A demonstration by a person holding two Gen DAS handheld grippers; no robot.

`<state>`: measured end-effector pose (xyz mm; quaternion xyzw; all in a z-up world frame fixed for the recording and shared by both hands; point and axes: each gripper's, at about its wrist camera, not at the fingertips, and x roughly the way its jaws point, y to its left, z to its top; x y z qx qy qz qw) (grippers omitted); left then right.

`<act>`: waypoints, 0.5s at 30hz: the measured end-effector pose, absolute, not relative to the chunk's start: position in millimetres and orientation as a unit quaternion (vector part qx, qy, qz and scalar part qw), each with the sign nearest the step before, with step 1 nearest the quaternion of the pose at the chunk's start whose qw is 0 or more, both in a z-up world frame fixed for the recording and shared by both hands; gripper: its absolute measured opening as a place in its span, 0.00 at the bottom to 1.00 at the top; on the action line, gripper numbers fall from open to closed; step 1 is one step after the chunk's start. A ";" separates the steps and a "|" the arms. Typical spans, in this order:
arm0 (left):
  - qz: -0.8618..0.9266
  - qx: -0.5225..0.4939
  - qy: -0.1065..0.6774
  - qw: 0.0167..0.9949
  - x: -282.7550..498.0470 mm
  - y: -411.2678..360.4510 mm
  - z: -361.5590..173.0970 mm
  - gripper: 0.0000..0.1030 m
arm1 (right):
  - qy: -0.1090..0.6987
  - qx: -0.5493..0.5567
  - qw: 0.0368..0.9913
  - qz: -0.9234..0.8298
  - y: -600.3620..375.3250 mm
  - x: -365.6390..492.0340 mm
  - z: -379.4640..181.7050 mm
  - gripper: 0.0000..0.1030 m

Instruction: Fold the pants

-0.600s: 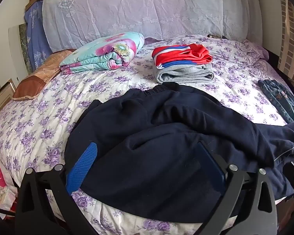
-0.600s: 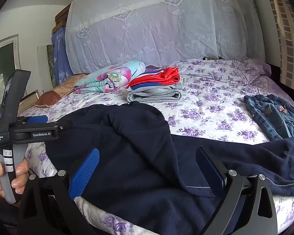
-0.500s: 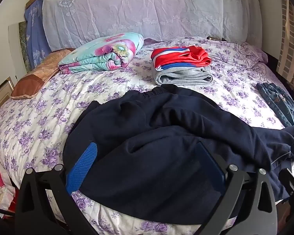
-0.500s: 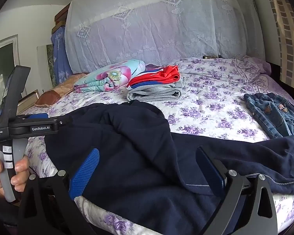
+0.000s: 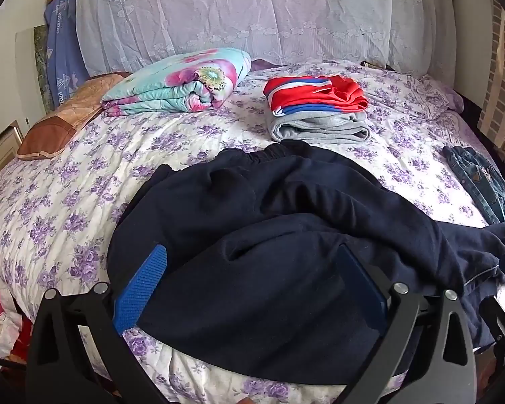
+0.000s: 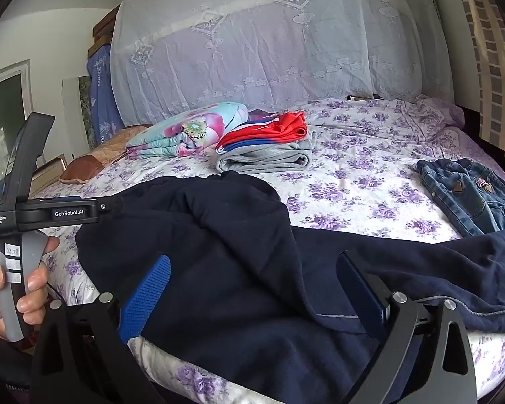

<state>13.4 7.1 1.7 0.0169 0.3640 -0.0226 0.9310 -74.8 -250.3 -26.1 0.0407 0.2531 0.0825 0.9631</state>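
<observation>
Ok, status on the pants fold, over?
Left gripper and right gripper: jaws open, empty. Navy pants crumpled, unfolded, at the bed's near edge. Jeans touch one leg.

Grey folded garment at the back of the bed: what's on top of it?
A folded red, white and blue garment lies on the grey folded garment. Whether anything lies under the grey one cannot be seen.

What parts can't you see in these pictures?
- Dark pants: the leg ends run off the right edge in both wrist views.
- Jeans: cut off by the right edge and partly under the dark pants, right wrist view.
- Gray pants: the top is covered by the red clothes, left wrist view.
- Person's hand: partly behind the left gripper's handle.
</observation>
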 end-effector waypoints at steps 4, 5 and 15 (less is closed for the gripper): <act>-0.022 0.018 0.362 0.932 9.3 9.2 2.9 0.95 | 0.254 0.041 0.963 0.083 -250.4 -74.8 -26.6 0.96; -0.021 0.019 0.362 0.932 9.2 9.4 2.9 0.95 | 0.253 0.041 0.963 0.083 -250.2 -74.9 -26.5 0.96; -0.019 0.020 0.364 0.931 8.4 14.2 1.1 0.95 | 0.255 0.040 0.962 0.087 -247.1 -74.6 -28.2 0.96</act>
